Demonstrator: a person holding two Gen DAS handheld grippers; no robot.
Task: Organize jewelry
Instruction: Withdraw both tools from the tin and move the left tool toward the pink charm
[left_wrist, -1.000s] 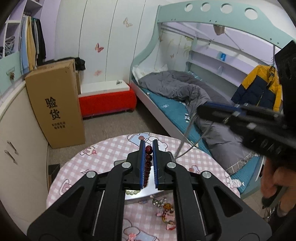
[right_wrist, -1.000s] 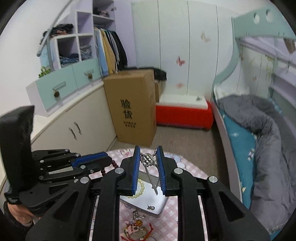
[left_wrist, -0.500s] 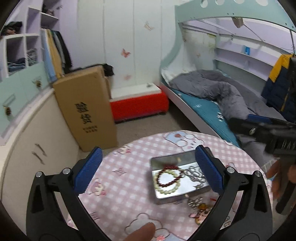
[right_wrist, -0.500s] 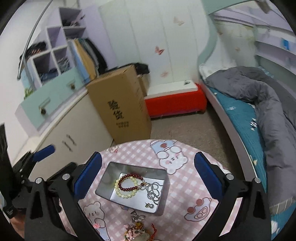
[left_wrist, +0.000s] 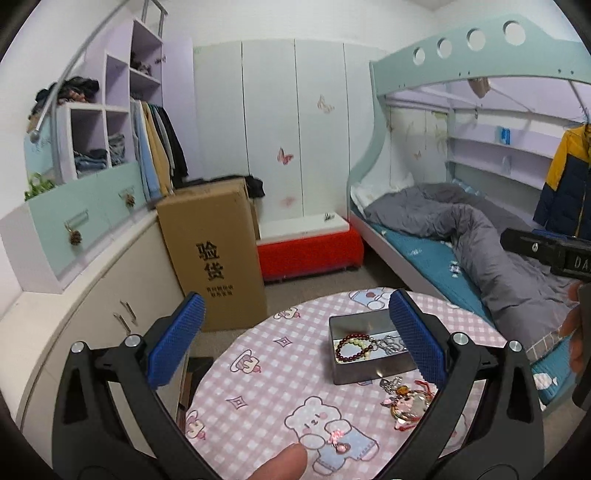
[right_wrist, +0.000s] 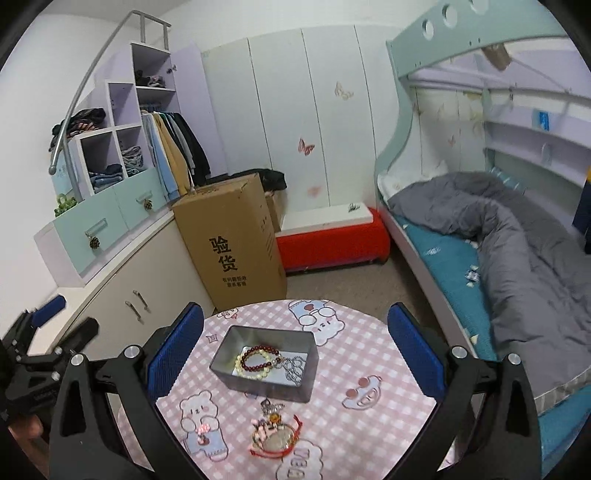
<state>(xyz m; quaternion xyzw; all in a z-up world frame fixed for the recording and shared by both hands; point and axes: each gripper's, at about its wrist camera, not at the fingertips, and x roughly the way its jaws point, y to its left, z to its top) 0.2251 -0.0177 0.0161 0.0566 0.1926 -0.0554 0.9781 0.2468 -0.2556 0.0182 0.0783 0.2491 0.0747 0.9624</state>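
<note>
A grey metal tin (right_wrist: 306, 386) stands on the round pink-checked table (right_wrist: 354, 362). Inside it lie a dark red bead bracelet (right_wrist: 258, 357), a pale bead bracelet (right_wrist: 255, 373) and a silver chain necklace (right_wrist: 293, 369). The tin (left_wrist: 369, 371) with the red bracelet (left_wrist: 351, 349) also shows in the left wrist view. A pile of loose jewelry with a red cord (right_wrist: 275, 434) lies on the cloth in front of the tin, seen too in the left wrist view (left_wrist: 406, 400). My left gripper (left_wrist: 295, 345) and right gripper (right_wrist: 295, 347) are both open, empty and above the table.
A tall cardboard box (right_wrist: 232, 243) stands on the floor behind the table. A red bench (right_wrist: 332, 240) and a bunk bed with a grey quilt (right_wrist: 517, 240) are behind and to the right. Cream cabinets (right_wrist: 140, 295) run along the left.
Both grippers opened and let go: the red bead bracelet and the silver necklace now lie in the tin. Both grippers have pulled back and up from the tin.
</note>
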